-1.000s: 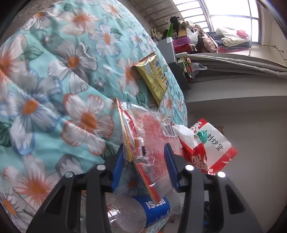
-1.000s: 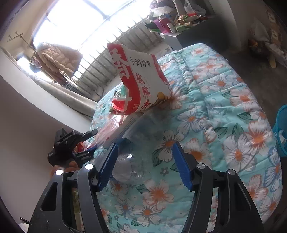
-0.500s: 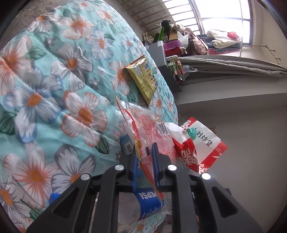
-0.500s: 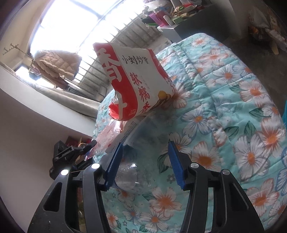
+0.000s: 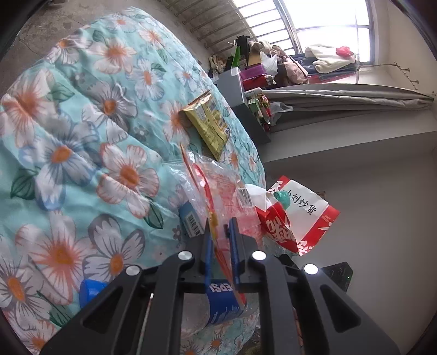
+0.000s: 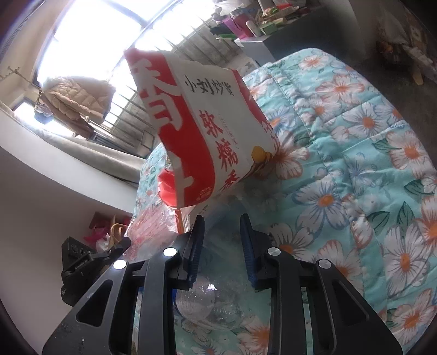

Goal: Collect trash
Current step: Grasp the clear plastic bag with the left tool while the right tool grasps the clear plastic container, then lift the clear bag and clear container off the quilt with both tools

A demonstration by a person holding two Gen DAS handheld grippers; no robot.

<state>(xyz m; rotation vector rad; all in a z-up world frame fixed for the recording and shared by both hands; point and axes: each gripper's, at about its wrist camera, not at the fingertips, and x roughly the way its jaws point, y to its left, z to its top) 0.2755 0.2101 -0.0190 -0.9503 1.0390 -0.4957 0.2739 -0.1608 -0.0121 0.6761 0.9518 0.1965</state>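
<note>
Left gripper point(image 5: 220, 232) fingers now clenched on crinkled clear-red wrapper point(image 5: 218, 191); right gripper point(image 6: 221, 226) fingers closing around clear bottle point(image 6: 215, 295).

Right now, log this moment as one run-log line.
left claw: shut on clear red wrapper | right claw: closing around clear bottle | yellow packet: lying on floral quilt

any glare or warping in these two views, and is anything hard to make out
Left wrist view: window blown out white, fisheye bends the curtain and walls. Right wrist view: window washes out the upper left; the clear bottle is hard to outline against the floral quilt.
</note>
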